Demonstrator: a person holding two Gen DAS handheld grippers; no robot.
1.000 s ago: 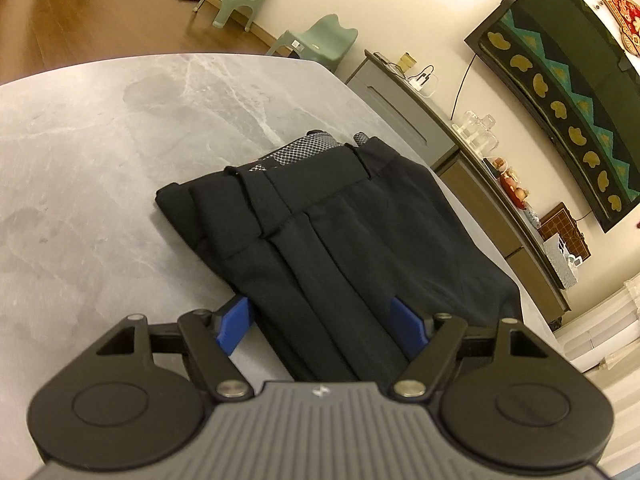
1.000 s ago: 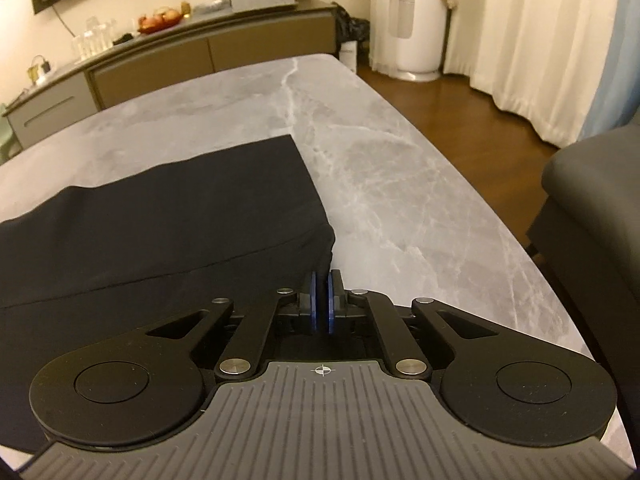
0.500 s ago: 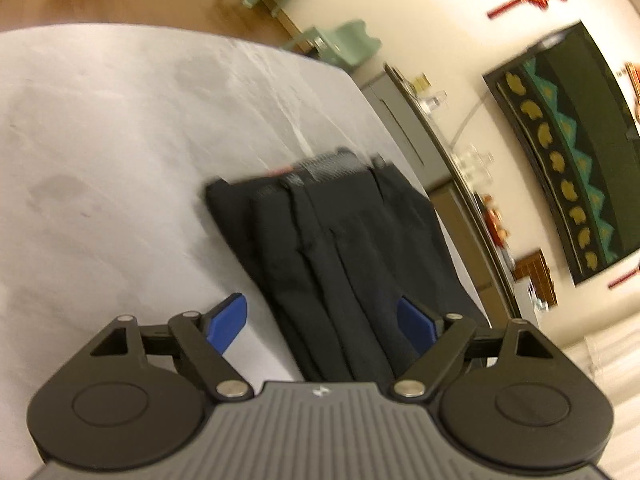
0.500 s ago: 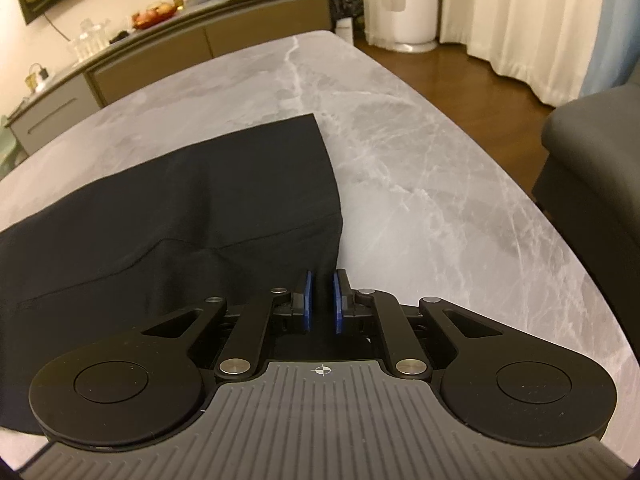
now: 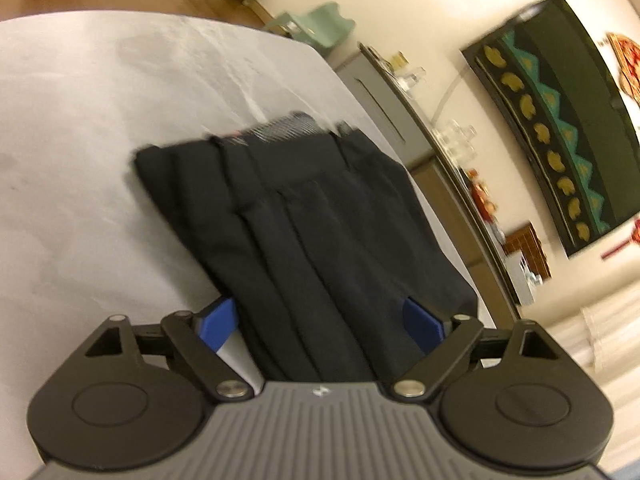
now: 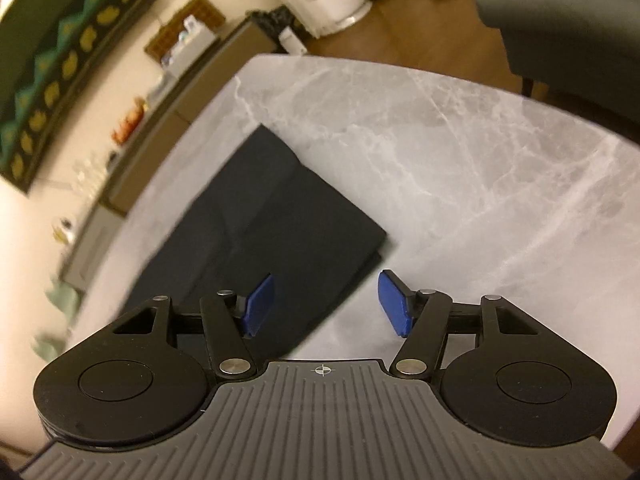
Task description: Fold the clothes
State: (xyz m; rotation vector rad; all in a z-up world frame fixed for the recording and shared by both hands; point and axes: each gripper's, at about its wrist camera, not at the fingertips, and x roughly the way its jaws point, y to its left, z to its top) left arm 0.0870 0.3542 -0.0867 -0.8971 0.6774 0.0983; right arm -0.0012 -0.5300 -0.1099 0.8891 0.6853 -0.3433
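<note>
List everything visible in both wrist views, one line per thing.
black garment: 1, black, folded lengthwise on the table, waistband end in the left wrist view
table: 1, grey marble, under the garment
sideboard: 1, grey-brown, along the wall
wall hanging: 1, black, teal and yellow, above the sideboard
small chairs: 2, pale green, by the wall
armchair: 1, dark grey, beyond the table
left gripper: 1, black with blue pads, jaws opening astride the garment
right gripper: 1, same colours, jaws opening over the garment's corner
</note>
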